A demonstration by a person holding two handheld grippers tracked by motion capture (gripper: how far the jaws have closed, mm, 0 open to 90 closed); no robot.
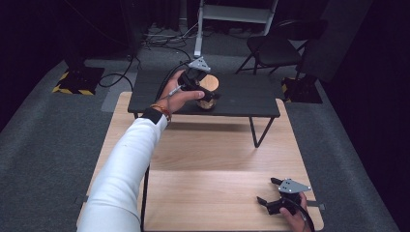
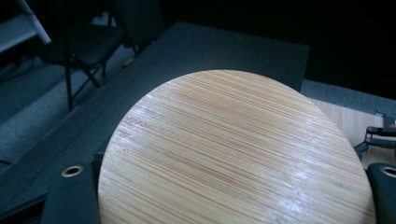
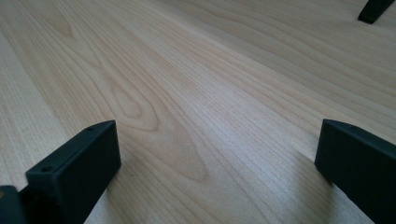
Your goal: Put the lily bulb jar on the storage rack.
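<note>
Bamboo, pale and striped, fills the space between the left gripper's [image 1: 205, 92] jaws: that's a round wooden lid [image 2: 233, 154], and the jaws are clamped on it, one on each side of its rim, as tight as they go. From the high view the lid [image 1: 210, 83] sits up at the far end of the scene, over the black shelf [image 1: 241, 96] that stands on thin legs on the light wood table [image 1: 203, 159]. Right under it there's another pale wooden piece, a base [image 1: 207, 102] perhaps, though the hand hides too much of it to say whether lid and base touch. The white sleeve [image 1: 128, 164] is stretched a long way forward, so this looks like the carry step, lid in hand and held over the shelf. Down at the near right corner the right gripper [image 1: 270, 192] rests low over the bare table with its jaws spread wide and nothing between them; its own view gives just wood grain and one shelf foot [image 3: 373, 9] far off. What comes next, by my reading: if the lid is going on, it wants lining up flat and centred over the base, then lowering before the jaws let go. If it is coming off, it needs a flat spot on shelf or table. The risk is a tilted lid sliding from that edge grip.
</note>
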